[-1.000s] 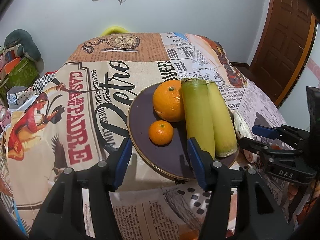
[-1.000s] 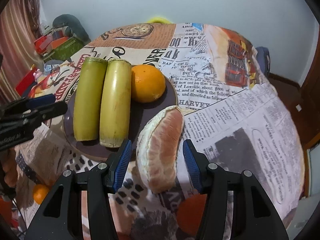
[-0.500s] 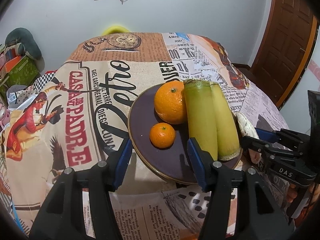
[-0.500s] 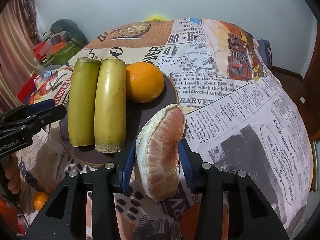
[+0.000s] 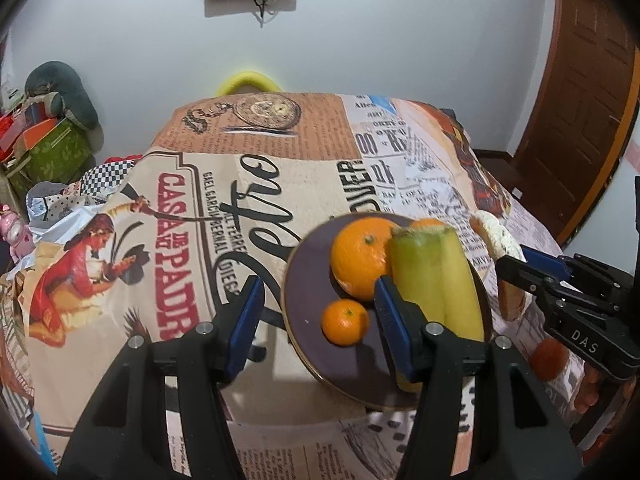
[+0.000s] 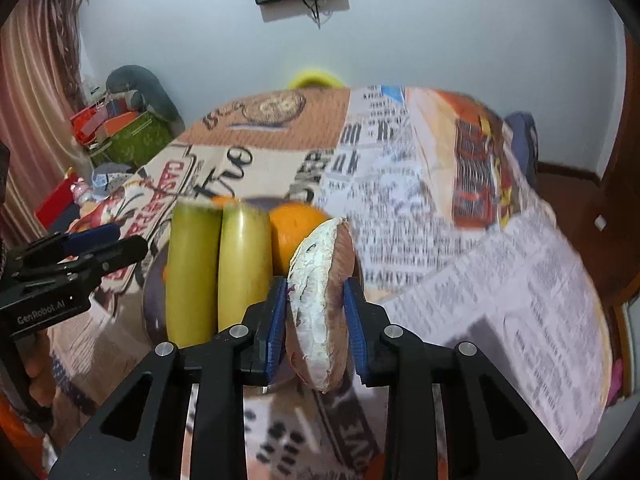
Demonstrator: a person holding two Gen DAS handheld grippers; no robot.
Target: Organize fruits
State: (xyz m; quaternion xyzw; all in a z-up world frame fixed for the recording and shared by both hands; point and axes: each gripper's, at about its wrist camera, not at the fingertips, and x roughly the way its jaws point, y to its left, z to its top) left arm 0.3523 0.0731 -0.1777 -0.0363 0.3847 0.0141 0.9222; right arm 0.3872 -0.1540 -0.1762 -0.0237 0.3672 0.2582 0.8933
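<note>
The pomelo wedge (image 6: 320,308) is clamped between the blue pads of the right gripper (image 6: 316,320), jaws drawn in to the wedge's width. It stands on edge, its white pithy rim facing the camera and pinkish membrane on the flank. It is raised clear of the cloth, just right of the plate and beside the orange. In the left view the wedge (image 5: 494,236) shows as a pale curved piece ahead of the right gripper (image 5: 520,258).

The plate (image 5: 308,280) is round, dark purple and glossy, with a thin gold rim. In it lie two cut cane lengths (image 5: 434,280), smooth cylinders side by side and touching, the left one greener, the right one yellower. A large orange (image 5: 360,260), dimpled skin, sits touching the greener length. A small mandarin (image 5: 345,322) lies apart, nearer the plate's front edge. A further orange fruit peeks from behind the cane tops; what it is cannot be told.

The left gripper (image 5: 320,312) hangs over the plate's near left rim, jaws wide apart and gripping nothing; the mandarin appears between its fingers.

The table carries a printed cloth (image 5: 200,240), newspaper and poster motifs, lightly creased. One more small orange fruit (image 5: 550,362) lies on the cloth beneath the right gripper, blurred.
</note>
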